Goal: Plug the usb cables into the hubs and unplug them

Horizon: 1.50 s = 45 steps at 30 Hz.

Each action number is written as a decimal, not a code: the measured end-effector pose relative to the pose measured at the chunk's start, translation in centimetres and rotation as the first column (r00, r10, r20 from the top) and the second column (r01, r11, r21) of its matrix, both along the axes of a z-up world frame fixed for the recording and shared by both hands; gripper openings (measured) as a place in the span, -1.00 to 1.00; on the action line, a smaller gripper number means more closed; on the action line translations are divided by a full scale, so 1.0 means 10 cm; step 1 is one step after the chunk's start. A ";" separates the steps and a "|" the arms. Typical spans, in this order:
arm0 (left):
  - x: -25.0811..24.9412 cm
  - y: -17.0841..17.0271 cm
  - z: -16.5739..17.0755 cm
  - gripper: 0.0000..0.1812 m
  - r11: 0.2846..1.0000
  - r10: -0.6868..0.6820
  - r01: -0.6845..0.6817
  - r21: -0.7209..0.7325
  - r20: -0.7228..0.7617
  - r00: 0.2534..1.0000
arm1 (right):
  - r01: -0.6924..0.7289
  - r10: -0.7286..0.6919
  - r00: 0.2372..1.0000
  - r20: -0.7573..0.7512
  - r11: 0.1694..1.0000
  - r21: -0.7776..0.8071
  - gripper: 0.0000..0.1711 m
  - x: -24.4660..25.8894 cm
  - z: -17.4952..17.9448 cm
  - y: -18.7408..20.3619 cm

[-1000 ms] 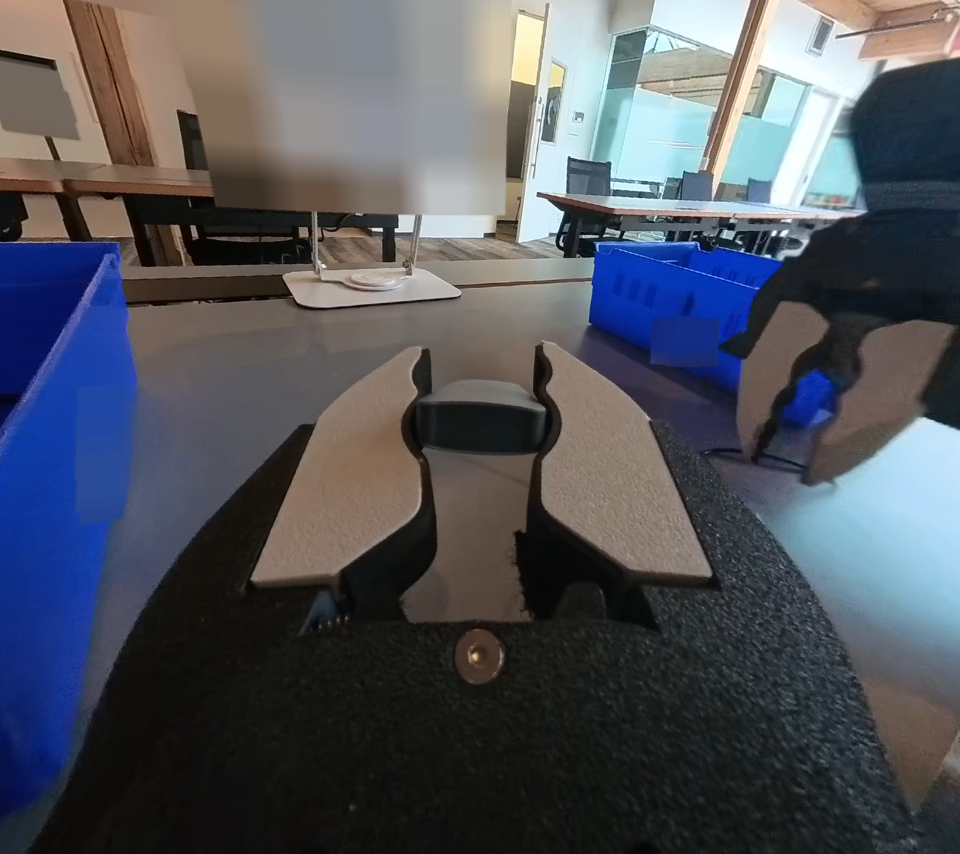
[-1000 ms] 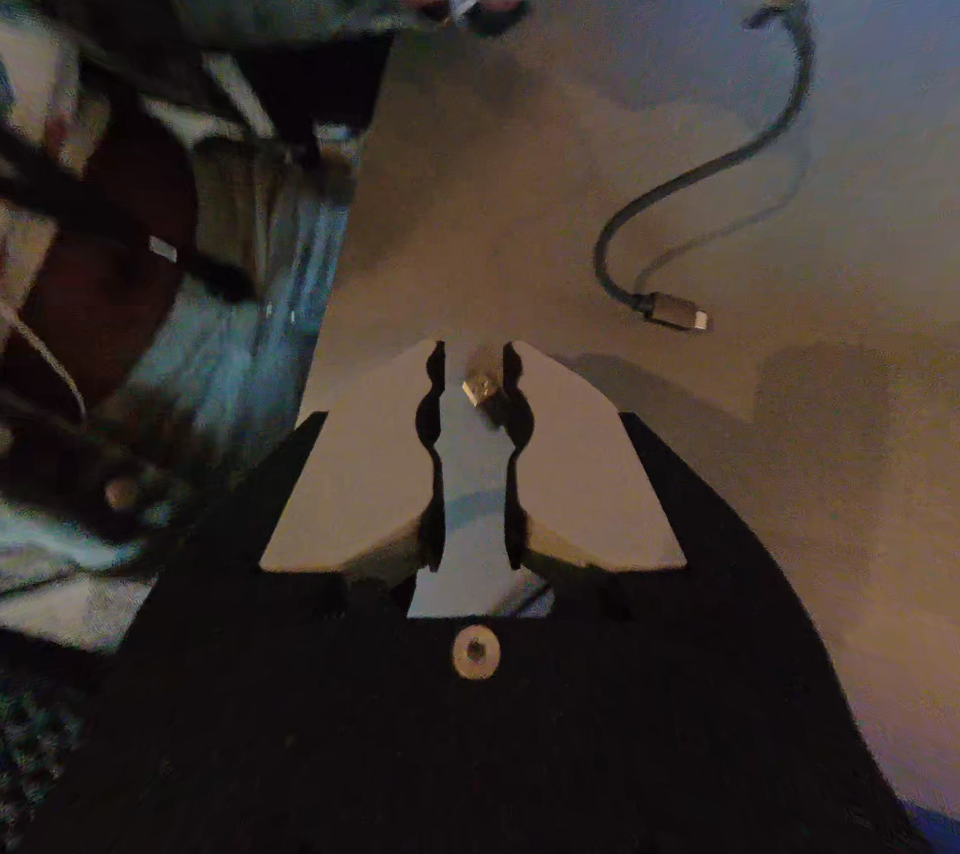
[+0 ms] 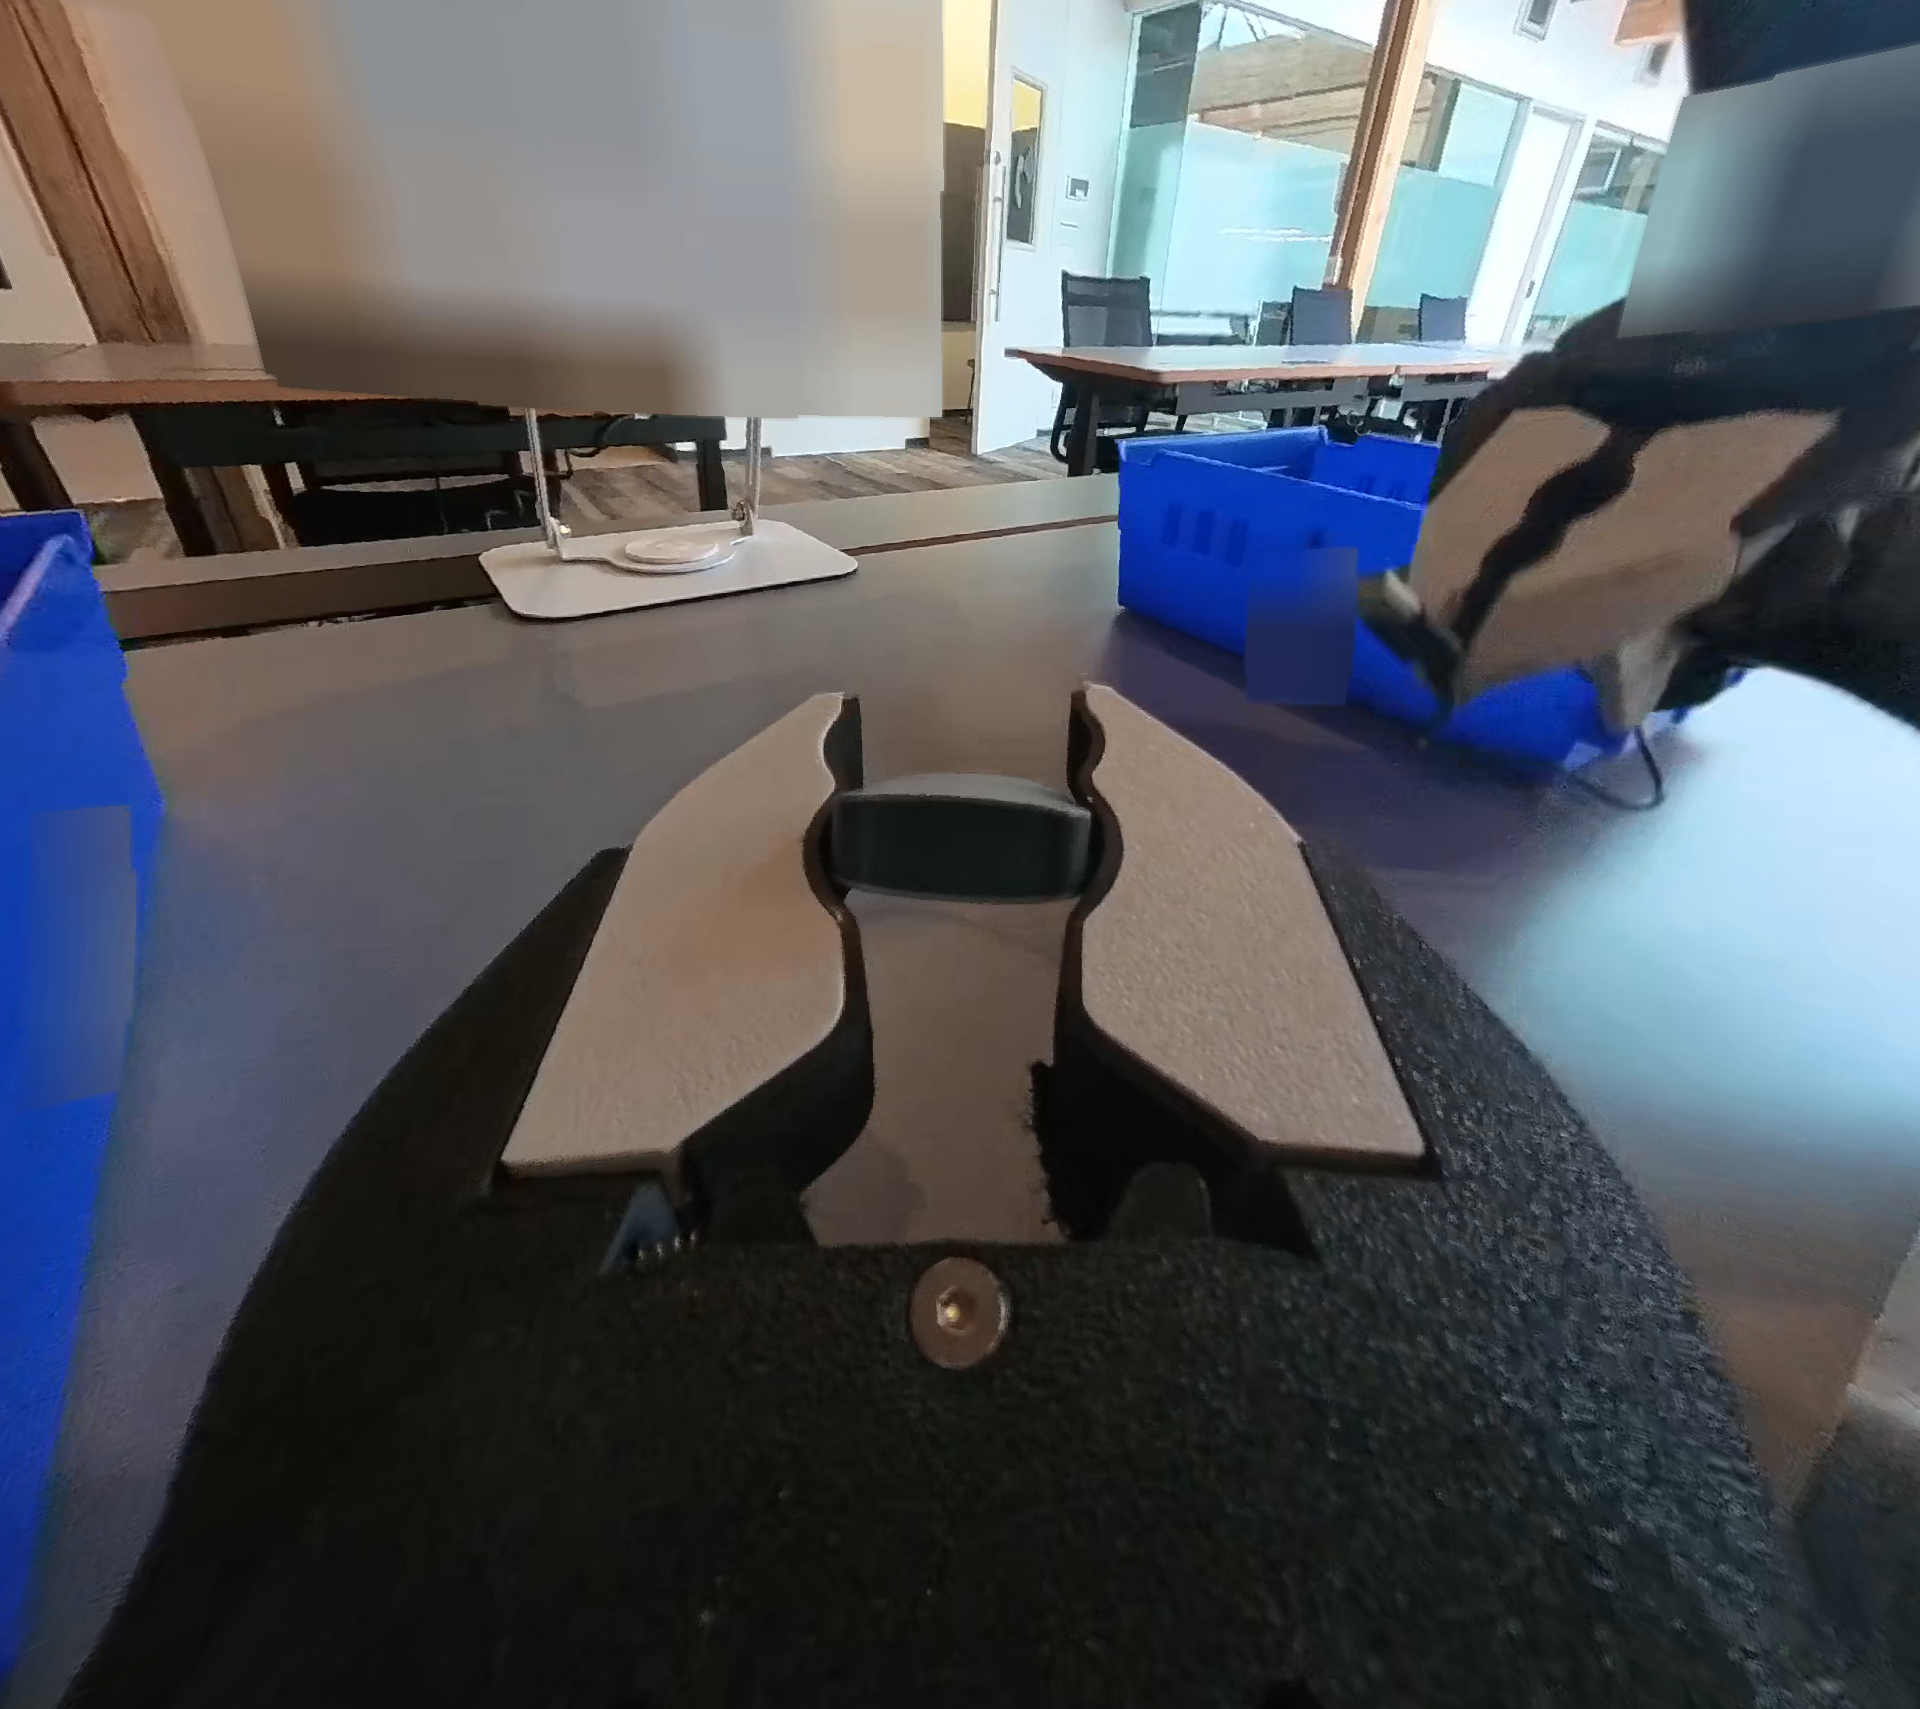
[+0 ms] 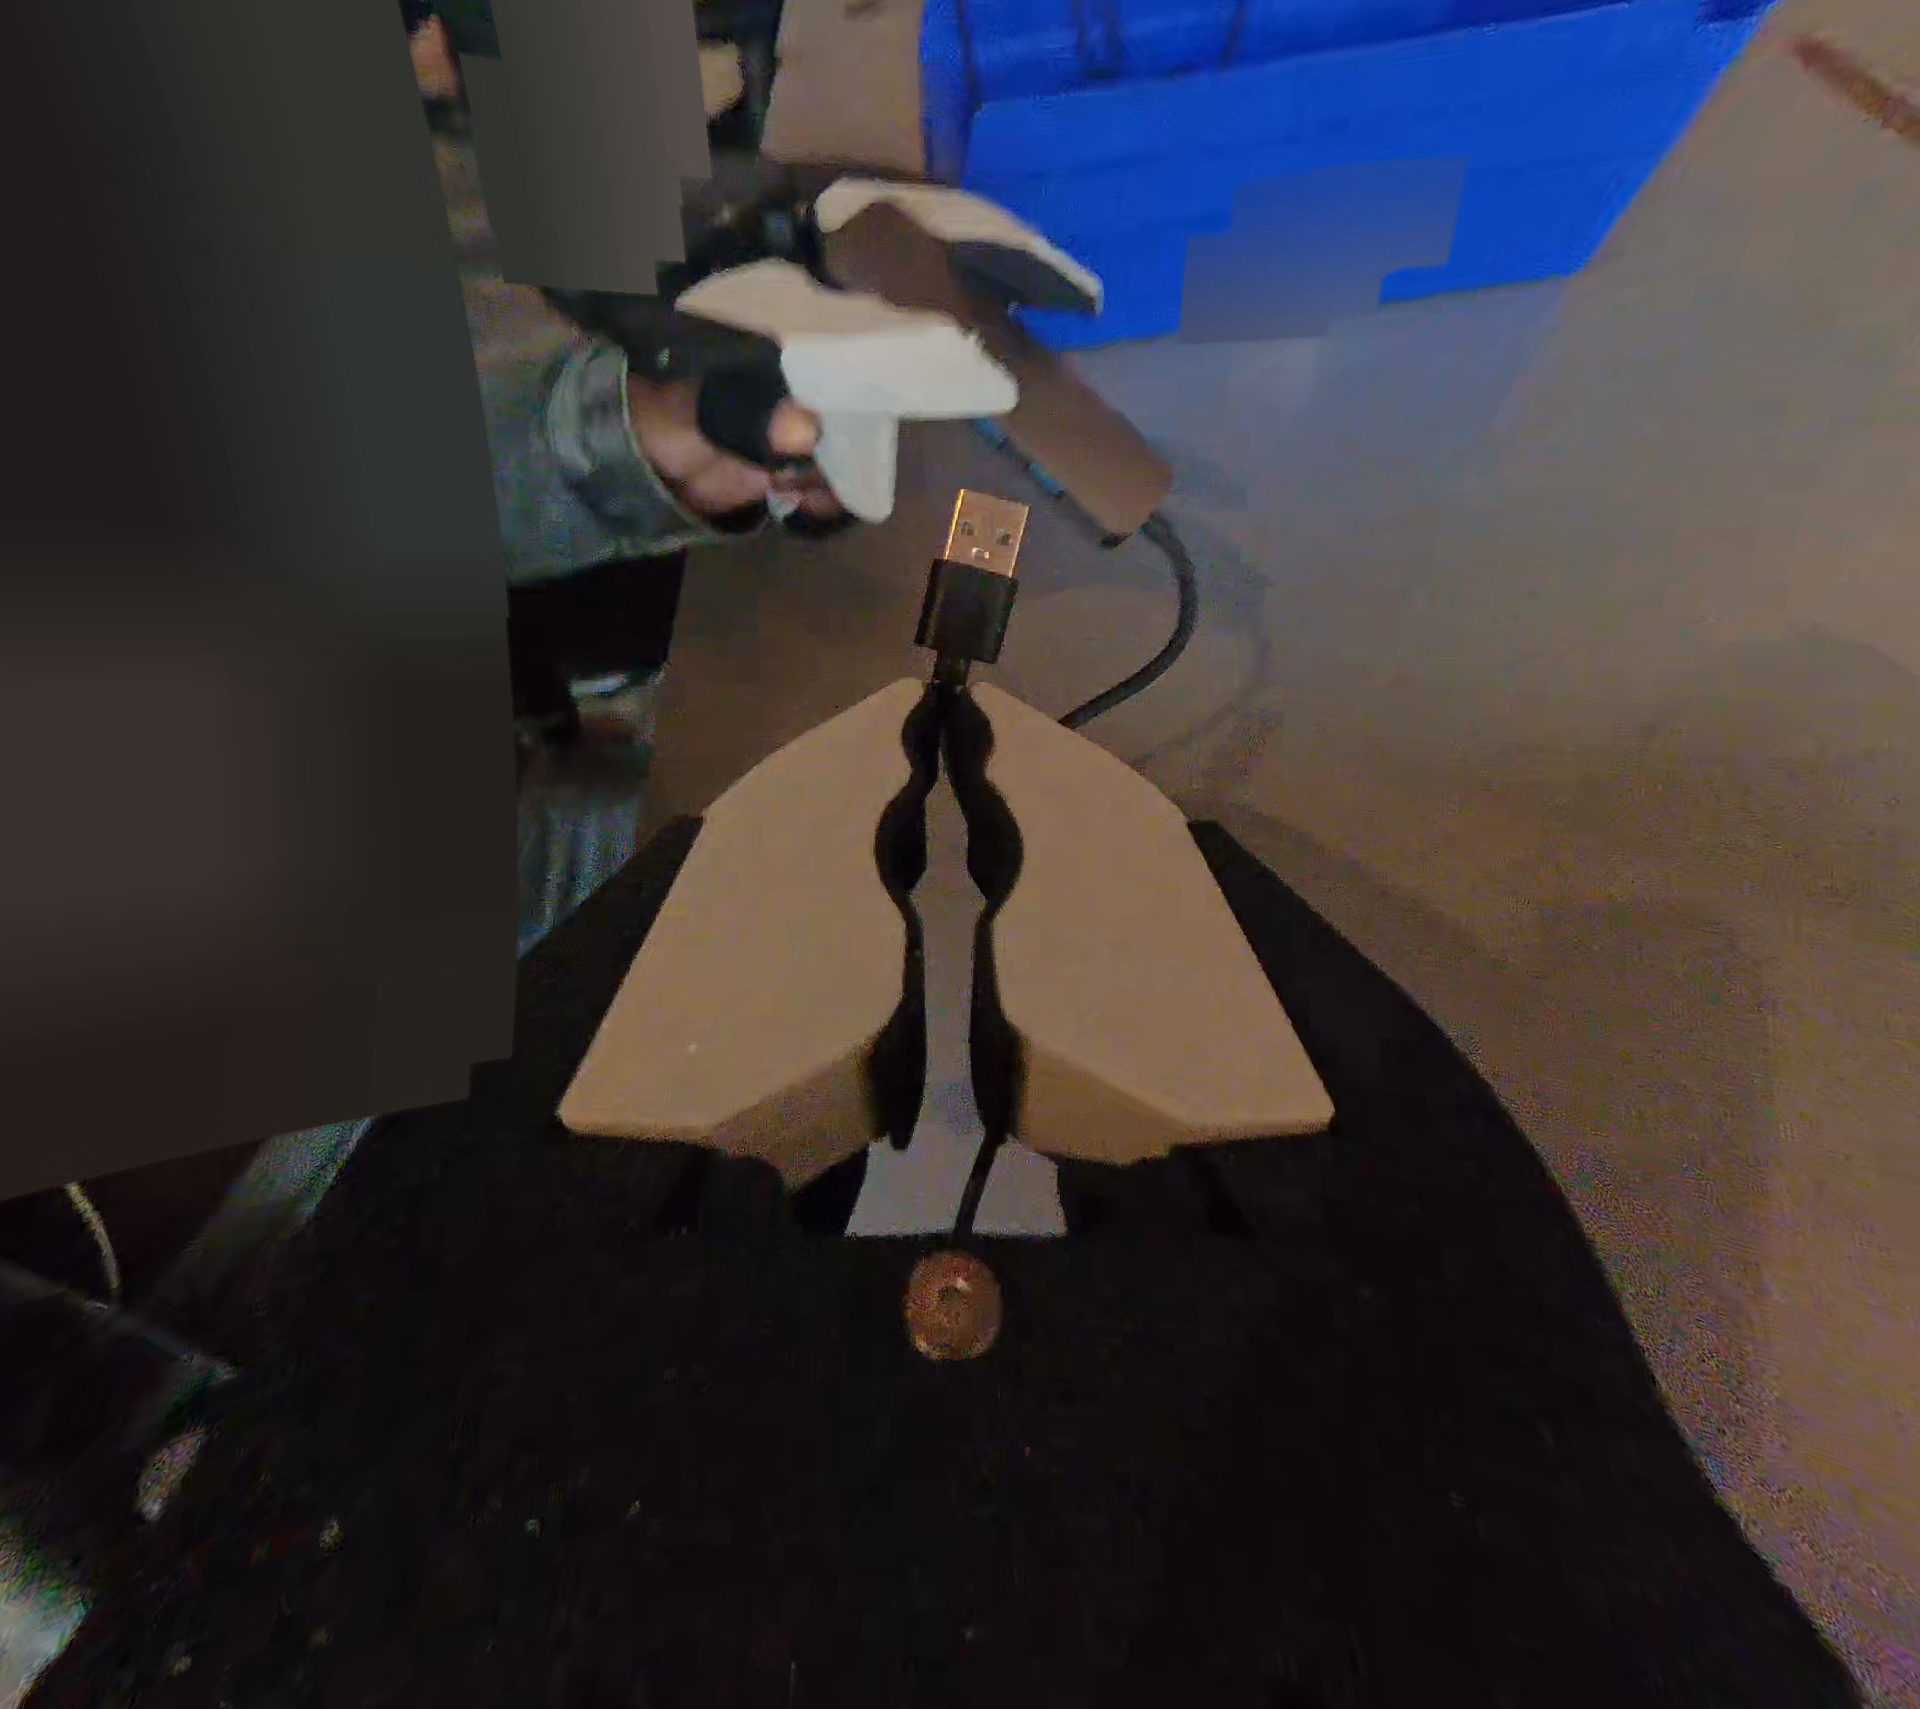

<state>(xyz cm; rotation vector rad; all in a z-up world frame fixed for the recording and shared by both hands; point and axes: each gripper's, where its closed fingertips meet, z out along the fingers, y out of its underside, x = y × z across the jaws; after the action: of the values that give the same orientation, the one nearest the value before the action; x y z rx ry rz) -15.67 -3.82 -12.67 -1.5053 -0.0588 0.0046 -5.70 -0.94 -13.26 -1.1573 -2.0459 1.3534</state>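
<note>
Just in front of the blue bin (image 4: pixel 1351 132), the left gripper (image 4: pixel 935 329) is clamping the grey hub (image 4: pixel 1049 412), while the right gripper (image 4: pixel 951 714) is pinching a black usb cable (image 4: pixel 971 589), plug pointing at the hub, above the surface (image 4: pixel 1558 724).

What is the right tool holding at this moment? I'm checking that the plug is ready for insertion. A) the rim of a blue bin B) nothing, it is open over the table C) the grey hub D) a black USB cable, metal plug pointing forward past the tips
D: in the right wrist view the right tool is shut on the black USB cable, whose metal plug sticks out ahead towards the grey hub held in the left tool.
</note>
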 end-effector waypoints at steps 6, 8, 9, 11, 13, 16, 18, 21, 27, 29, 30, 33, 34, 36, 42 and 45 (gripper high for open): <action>-0.24 0.09 -0.12 -0.12 0.978 0.087 -0.119 -0.172 -0.179 0.980 | 0.187 -0.192 0.980 -0.062 0.979 -0.081 -0.98 -0.03 0.04 0.23; -0.35 0.07 -0.05 0.02 0.972 0.113 -0.145 -0.183 -0.171 0.979 | 0.236 -0.238 0.971 -0.026 0.970 -0.061 -0.98 -0.03 -0.05 0.28; -0.38 0.06 -0.03 0.04 0.970 0.111 -0.144 -0.198 -0.165 0.980 | 0.269 -0.270 0.963 0.000 0.962 -0.034 -0.98 -0.04 -0.12 0.32; -0.36 0.06 -0.03 -0.20 0.965 0.056 -0.096 -0.243 -0.168 0.984 | 0.337 -0.340 0.936 0.088 0.940 0.043 -0.98 -0.04 -0.33 0.42; -0.28 0.11 -0.05 -0.53 0.950 -0.013 -0.045 -0.310 -0.185 0.983 | 0.394 -0.415 0.894 0.169 0.908 0.145 -0.98 -0.03 -0.56 0.55; 0.06 0.27 -0.08 -0.72 0.846 -0.209 0.118 -0.519 -0.119 0.971 | 0.435 -0.485 0.842 0.236 0.870 0.234 -0.97 -0.02 -0.79 0.69; 0.46 0.36 0.08 -0.82 0.752 -0.387 0.283 -0.595 -0.051 0.921 | 0.455 -0.510 0.822 0.252 0.856 0.247 -0.96 -0.04 -0.86 0.74; 1.20 0.33 0.54 -0.85 0.569 -0.634 0.484 -0.665 0.020 0.773 | 0.450 -0.508 0.818 0.270 0.857 0.249 -0.96 -0.06 -0.93 0.76; 2.79 -0.08 1.26 -0.78 0.290 -0.875 0.564 -0.773 0.024 0.483 | 0.445 -0.502 0.814 0.291 0.863 0.240 -0.96 -0.07 -1.03 0.75; 3.21 -0.20 1.33 -0.78 0.307 -0.906 0.513 -0.801 -0.081 0.416 | 0.447 -0.504 0.814 0.290 0.861 0.240 -0.96 -0.08 -1.02 0.75; 3.37 -0.28 1.33 -0.77 0.315 -0.918 0.493 -0.811 -0.128 0.375 | 0.450 -0.505 0.813 0.290 0.861 0.236 -0.96 -0.08 -1.02 0.74; 3.65 -0.50 1.35 -0.79 0.378 -0.921 0.468 -0.799 -0.271 0.282 | 0.462 -0.509 0.811 0.288 0.860 0.216 -0.96 -0.08 -1.01 0.75; 3.70 -0.57 1.38 -0.80 0.387 -0.920 0.481 -0.787 -0.297 0.255 | 0.468 -0.510 0.811 0.288 0.860 0.205 -0.96 -0.08 -1.01 0.74; 3.68 -0.45 1.48 -0.83 0.474 -0.880 0.466 -0.747 -0.378 0.288 | 0.477 -0.510 0.811 0.287 0.860 0.180 -0.96 -0.07 -0.99 0.74; 3.54 -0.39 1.35 -0.75 0.551 -0.835 0.387 -0.740 -0.486 0.259 | 0.493 -0.507 0.820 0.267 0.861 0.122 -0.96 -0.05 -0.94 0.72; 3.47 -0.37 1.35 -0.74 0.561 -0.828 0.369 -0.741 -0.495 0.263 | 0.496 -0.505 0.822 0.263 0.862 0.105 -0.96 -0.06 -0.93 0.72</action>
<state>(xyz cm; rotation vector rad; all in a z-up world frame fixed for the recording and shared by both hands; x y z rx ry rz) 19.04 -7.51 0.85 -1.7954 1.4898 0.0839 -6.30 6.31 -22.60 -1.8049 -1.7358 0.9298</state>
